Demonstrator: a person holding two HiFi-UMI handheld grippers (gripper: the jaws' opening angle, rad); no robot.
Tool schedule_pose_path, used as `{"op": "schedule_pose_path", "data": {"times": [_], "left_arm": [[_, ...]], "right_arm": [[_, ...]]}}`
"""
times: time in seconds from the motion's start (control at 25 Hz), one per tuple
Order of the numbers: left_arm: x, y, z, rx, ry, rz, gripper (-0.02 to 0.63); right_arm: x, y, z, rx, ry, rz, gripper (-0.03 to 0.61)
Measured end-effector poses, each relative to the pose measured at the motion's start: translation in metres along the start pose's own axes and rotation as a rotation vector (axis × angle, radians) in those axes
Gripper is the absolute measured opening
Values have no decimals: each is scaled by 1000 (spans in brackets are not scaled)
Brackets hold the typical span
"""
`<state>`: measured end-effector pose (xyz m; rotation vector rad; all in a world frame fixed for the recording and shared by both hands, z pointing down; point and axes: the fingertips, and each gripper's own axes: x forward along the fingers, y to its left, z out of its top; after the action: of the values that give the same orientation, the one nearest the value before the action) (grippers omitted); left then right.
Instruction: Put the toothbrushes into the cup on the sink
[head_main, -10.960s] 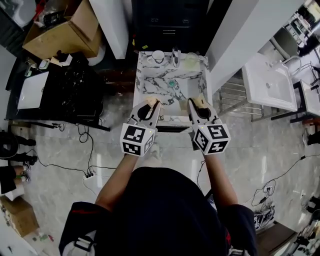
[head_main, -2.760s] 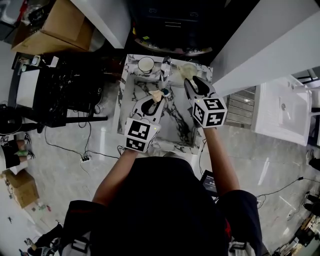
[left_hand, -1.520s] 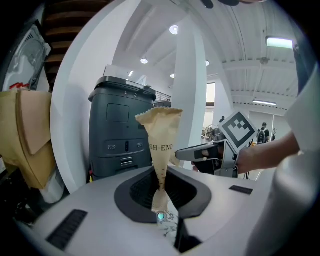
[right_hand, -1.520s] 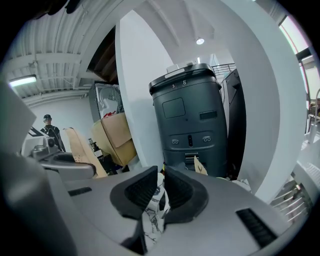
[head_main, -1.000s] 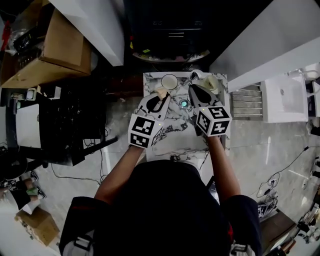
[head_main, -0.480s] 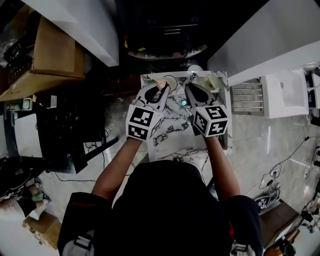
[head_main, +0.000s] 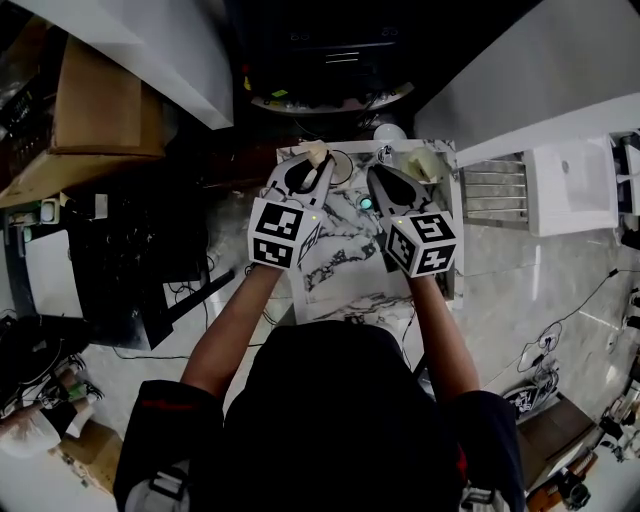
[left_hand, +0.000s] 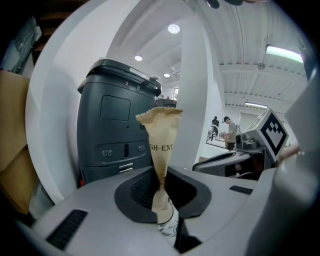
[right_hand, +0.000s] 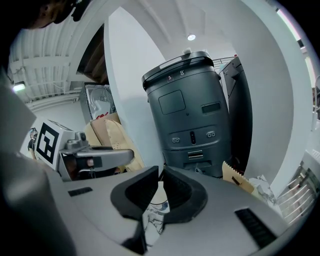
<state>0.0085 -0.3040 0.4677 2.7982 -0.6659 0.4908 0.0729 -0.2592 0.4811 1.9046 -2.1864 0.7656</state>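
At the far left of the head view a cardboard box (head_main: 95, 95) sits above a black table (head_main: 130, 240) strewn with cables. Next comes the marble sink (head_main: 340, 275), with the person's arms reaching over it. The left gripper (head_main: 318, 163) hovers at the sink's back edge, its jaws closed tight on a paper-wrapped toothbrush (head_main: 316, 152). In the left gripper view the packet (left_hand: 161, 145) stands upright out of the jaws, its crimped top end up, and hides part of a dark grey machine (left_hand: 117, 135) behind the sink. The cup (head_main: 343, 163) stands just beside this gripper on the back ledge, partly covered by it. A teal drain (head_main: 367, 203) shows between the two grippers. The right gripper (head_main: 375, 172) hangs over the basin close by, jaws brought together with nothing in them; past their pads its own view shows only a sliver of cup and marble. A second paper packet (head_main: 420, 162) lies on the sink's back right corner, apart from the cup. Farther right are a metal rack (head_main: 490, 195) and a white basin (head_main: 570, 185).
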Motion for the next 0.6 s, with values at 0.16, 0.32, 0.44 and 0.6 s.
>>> {"op": "schedule_pose_path", "data": {"times": [0.16,0.32,0.44,0.6], "left_arm": [[5,1,-11,-21,16,-12,41],[11,0,-25,-23,35,-26,41],[16,1,-35,-28,52,-24,41],[19,1,-44,-28,69,-27,42]], "right_arm": [[0,1,0,1,-3,2,55],[0,1,-1,2,-3,-1,55],[0,1,-1,2,-4,-1,55],[0,1,-1,-2,-5,0,55]]}}
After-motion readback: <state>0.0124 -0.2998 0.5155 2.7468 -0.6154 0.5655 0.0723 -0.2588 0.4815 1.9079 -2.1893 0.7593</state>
